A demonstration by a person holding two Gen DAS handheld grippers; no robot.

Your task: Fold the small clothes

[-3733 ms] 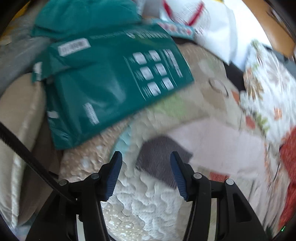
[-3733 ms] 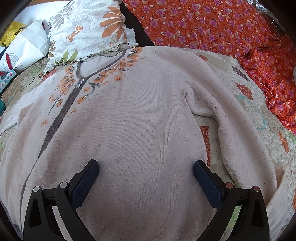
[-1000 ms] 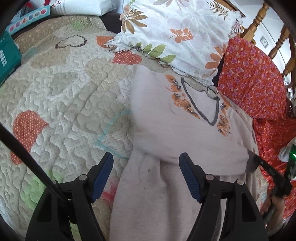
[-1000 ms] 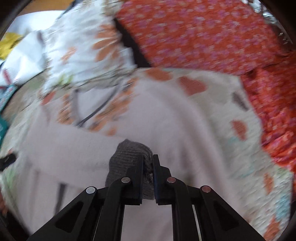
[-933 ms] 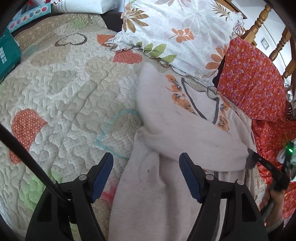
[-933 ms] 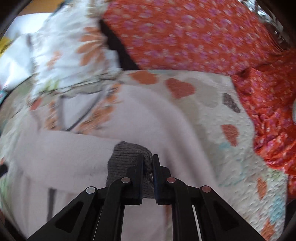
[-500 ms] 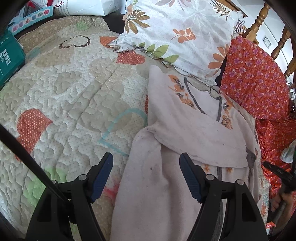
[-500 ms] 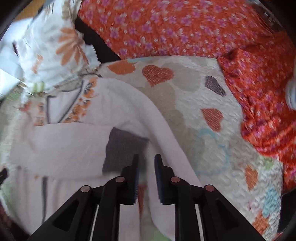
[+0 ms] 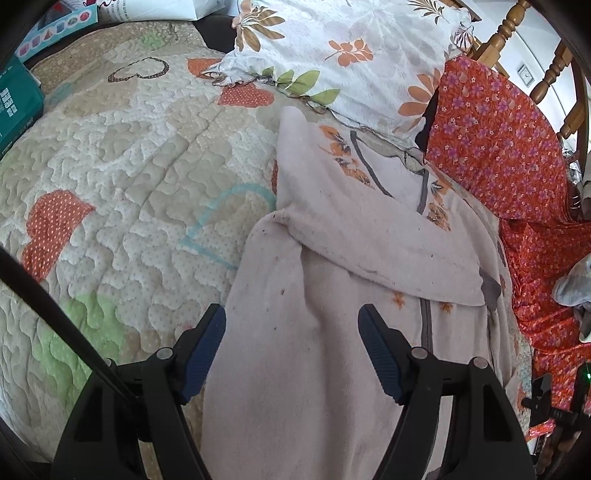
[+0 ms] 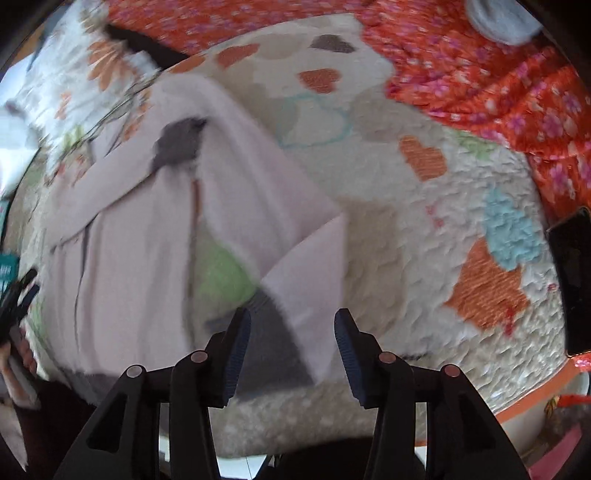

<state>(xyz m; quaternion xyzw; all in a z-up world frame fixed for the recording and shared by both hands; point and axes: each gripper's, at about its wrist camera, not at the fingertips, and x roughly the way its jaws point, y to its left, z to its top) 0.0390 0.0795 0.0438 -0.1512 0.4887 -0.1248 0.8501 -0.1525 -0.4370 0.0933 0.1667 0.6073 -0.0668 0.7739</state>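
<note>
A pale pink cardigan point(image 9: 332, 369) with orange flower trim lies on the quilt point(image 9: 110, 166). One sleeve point(image 9: 369, 243) is folded across its chest, and that sleeve's grey cuff point(image 9: 490, 290) rests near the far side. My left gripper point(image 9: 291, 319) hangs open above the cardigan's lower body, touching nothing. In the blurred right wrist view, my right gripper point(image 10: 292, 321) is opening its jaws above the other sleeve's grey cuff point(image 10: 275, 332), which lies loose on the quilt below them. The folded sleeve's cuff point(image 10: 181, 144) shows further back.
A floral pillow point(image 9: 351, 55) and orange flowered cloth point(image 9: 498, 147) border the cardigan at the head end, before a wooden bed frame point(image 9: 509, 29). A teal box point(image 9: 14, 99) sits far left. A dark phone point(image 10: 572, 277) lies on the quilt's right. A hand point(image 10: 22, 354) shows at the left edge.
My right gripper carried the grey cuff across the chest, let it go and opened, then swung over to the other sleeve's cuff. The left gripper stayed open and barely moved.
</note>
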